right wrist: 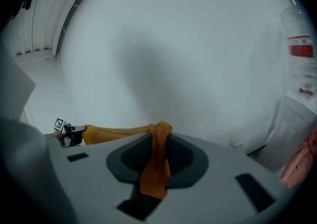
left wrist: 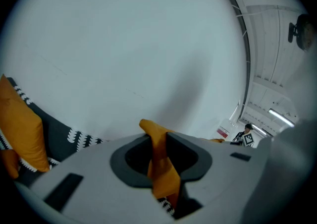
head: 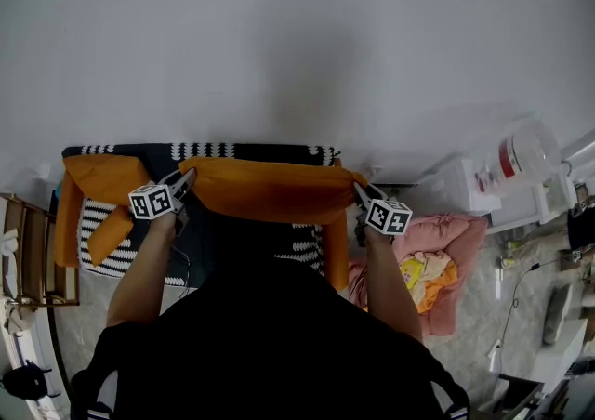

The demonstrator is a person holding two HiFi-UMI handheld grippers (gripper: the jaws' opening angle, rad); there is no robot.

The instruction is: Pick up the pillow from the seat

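- While I watch through the head view, the orange pillow hangs stretched over the seat, pulled flat between my two claws. Its lower part is hidden behind my own body, so I cannot tell whether it clears the seat.
- My left gripper has the pillow's corner over the left half of the seat. In the left gripper view its jaws are pressed tight together on a fold of orange cloth that sticks up past the tips.
- My right gripper has the opposite corner over the seat's right edge. In the right gripper view its jaws pinch a bunched strip of the same cloth, and the pillow's top edge runs from there toward the other claw.
- A second orange pillow leans at the left end of the seat, against its black-and-white patterned cover.
- A pink cloth lies crumpled just right of the seat.
- A clear bottle with a red label stands further right of the seat.
- A wooden rack stands just left of the seat.
- Behind the seat rises a plain white wall.
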